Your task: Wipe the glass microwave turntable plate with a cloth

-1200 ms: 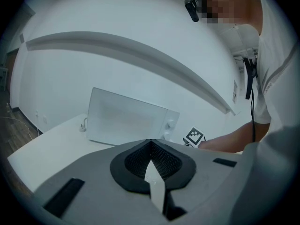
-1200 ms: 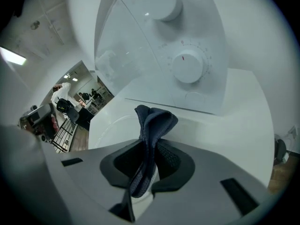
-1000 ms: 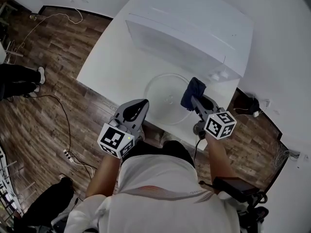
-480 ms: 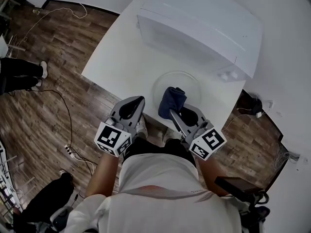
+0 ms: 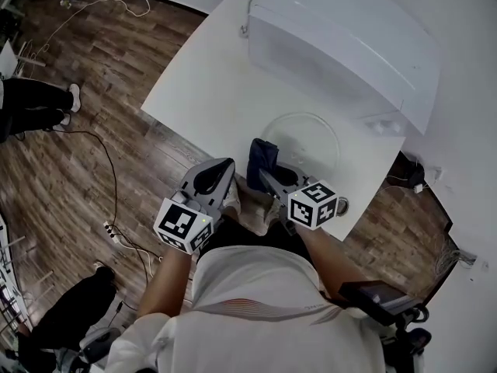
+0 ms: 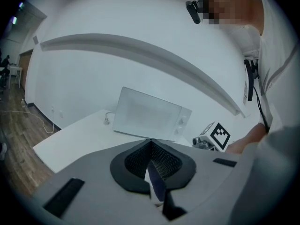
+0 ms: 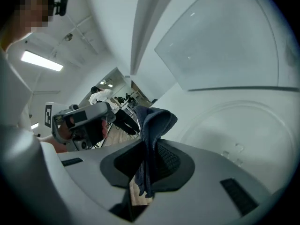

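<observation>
A white rectangular table (image 5: 210, 76) is left bare across its left half. A white boxy microwave oven (image 5: 342, 41) is set along the far right edge. A clear round glass turntable plate (image 5: 303, 142) lies before it, near the front edge. The left gripper (image 5: 221, 168) is held just off that edge, jaws pressed together on nothing. The right gripper (image 5: 264, 171) is beside the plate's left rim. Only its own view shows the jaws pinching a dark blue cloth (image 7: 152, 135).
</observation>
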Demonstrator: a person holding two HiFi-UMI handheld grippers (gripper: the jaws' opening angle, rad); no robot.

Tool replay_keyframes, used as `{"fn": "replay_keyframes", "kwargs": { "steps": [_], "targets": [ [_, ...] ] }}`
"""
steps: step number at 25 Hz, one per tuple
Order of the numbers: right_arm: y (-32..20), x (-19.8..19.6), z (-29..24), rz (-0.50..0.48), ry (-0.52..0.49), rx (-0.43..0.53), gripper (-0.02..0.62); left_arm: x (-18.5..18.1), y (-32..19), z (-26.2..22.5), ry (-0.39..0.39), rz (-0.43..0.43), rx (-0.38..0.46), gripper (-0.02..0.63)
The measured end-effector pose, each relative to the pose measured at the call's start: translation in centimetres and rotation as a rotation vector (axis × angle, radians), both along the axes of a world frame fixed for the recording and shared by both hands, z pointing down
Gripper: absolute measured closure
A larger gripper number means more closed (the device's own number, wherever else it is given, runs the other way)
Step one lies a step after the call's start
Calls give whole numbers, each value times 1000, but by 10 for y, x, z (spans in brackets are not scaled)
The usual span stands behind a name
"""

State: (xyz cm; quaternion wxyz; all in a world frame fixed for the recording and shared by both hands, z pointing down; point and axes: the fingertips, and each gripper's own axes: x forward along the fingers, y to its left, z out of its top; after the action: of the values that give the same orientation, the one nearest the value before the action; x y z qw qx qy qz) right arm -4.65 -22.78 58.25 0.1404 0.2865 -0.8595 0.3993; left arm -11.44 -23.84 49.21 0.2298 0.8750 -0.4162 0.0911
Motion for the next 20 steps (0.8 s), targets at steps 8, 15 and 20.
{"fn": "replay_keyframes", "kwargs": {
  "steps": [8, 15, 20],
  "targets": [
    [14, -1, 48, 2, 129, -107, 534, -12, 2, 6, -10, 3, -8, 595],
    [15, 18, 62, 29, 160, -145, 534, 0, 4, 5, 29, 37, 3, 595],
    [18, 37, 61, 70, 154, -164, 534, 12, 7, 3, 29, 56, 3, 595]
  ]
}}
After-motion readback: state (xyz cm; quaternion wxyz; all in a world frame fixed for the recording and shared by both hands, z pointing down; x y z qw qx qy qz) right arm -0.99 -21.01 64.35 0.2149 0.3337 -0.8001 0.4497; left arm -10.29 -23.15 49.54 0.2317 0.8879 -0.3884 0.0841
